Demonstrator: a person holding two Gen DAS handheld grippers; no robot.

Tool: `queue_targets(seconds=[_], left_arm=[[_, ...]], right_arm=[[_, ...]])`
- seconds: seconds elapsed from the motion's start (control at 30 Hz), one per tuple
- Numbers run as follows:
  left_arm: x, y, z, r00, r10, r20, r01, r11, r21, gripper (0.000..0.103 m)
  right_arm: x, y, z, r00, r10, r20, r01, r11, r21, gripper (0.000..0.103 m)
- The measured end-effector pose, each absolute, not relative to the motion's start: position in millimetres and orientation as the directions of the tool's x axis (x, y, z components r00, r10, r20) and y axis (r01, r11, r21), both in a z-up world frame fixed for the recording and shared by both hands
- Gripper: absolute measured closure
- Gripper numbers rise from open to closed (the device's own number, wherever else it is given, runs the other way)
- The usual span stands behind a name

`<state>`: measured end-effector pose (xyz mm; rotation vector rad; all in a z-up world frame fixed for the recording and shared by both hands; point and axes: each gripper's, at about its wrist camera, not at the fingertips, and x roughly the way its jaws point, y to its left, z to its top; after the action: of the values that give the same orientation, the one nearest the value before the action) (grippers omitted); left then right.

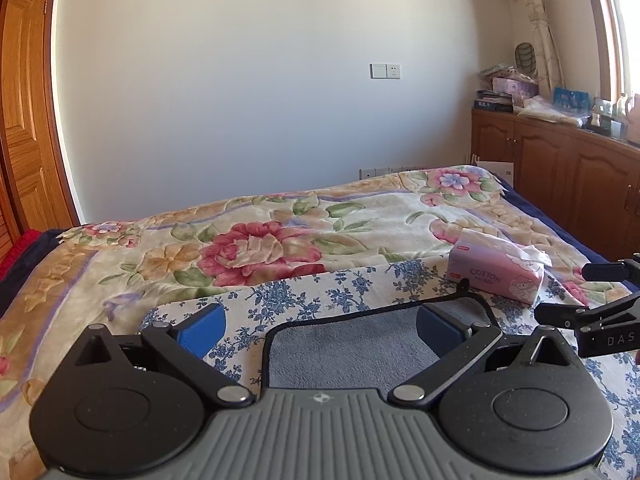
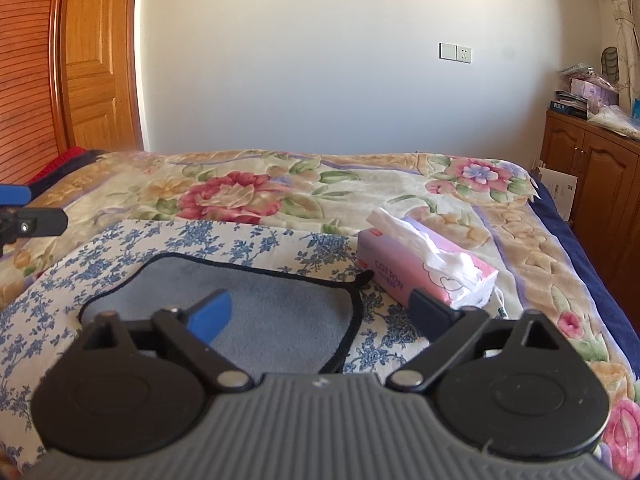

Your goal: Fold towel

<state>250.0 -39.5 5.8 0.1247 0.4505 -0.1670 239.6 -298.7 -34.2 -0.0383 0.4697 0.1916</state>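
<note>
A grey towel (image 1: pixel 352 344) with a black hem lies flat on a blue-flowered white cloth (image 1: pixel 304 292) on the bed; the same grey towel (image 2: pixel 260 304) fills the middle of the right wrist view. My left gripper (image 1: pixel 322 326) stands open above the towel's near part, its blue pads wide apart and holding nothing. My right gripper (image 2: pixel 322 314) is open too, left pad over the towel, right pad beside the tissue pack, nothing gripped. The right gripper's black body shows at the right edge of the left wrist view.
A pink tissue pack (image 2: pixel 424 268) marked COTTON lies just right of the towel, also seen as the tissue pack (image 1: pixel 496 272). A floral blanket (image 1: pixel 256 240) covers the bed. Wooden cabinets (image 1: pixel 560 168) with clutter stand at right, a wooden door (image 2: pixel 96 60) at left.
</note>
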Motion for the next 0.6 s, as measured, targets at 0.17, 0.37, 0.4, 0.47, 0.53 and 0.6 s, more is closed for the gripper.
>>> queue_targets(seconds=[0.17,0.37,0.4,0.47,0.53,0.6], left_arm=[[240.6,-43.0,9.0,0.890,-0.134,-0.436,0.191,0.978,0.088,0.000],[227.8,-45.2,13.9,0.893,-0.122,-0.433,0.178,0.980,0.092,0.000],[225.4,-45.3,15.3,0.893,-0.122,-0.434,0.177,0.980,0.090,0.000],[220.5,-44.5,18.9,0.888,-0.135,-0.440,0.188,0.979,0.077,0.000],[215.4,-44.2,22.6,0.880,-0.153,-0.450,0.203,0.977,0.065,0.000],[208.4,-45.0,26.6,0.882,-0.153,-0.446,0.202,0.977,0.064,0.000]], right_arm=[[232.9,-298.1,-34.2,0.873,0.170,-0.457,-0.188,0.982,0.005,0.000],[221.6,-297.9,-27.3,0.877,0.167,-0.451,-0.181,0.983,0.013,0.000],[219.5,-298.4,-25.6,0.877,0.169,-0.450,-0.181,0.983,0.017,0.000],[214.2,-298.7,-21.6,0.879,0.171,-0.445,-0.181,0.983,0.022,0.000],[208.0,-297.4,-16.7,0.881,0.173,-0.440,-0.181,0.983,0.024,0.000],[201.5,-296.8,-11.9,0.884,0.173,-0.433,-0.180,0.983,0.026,0.000]])
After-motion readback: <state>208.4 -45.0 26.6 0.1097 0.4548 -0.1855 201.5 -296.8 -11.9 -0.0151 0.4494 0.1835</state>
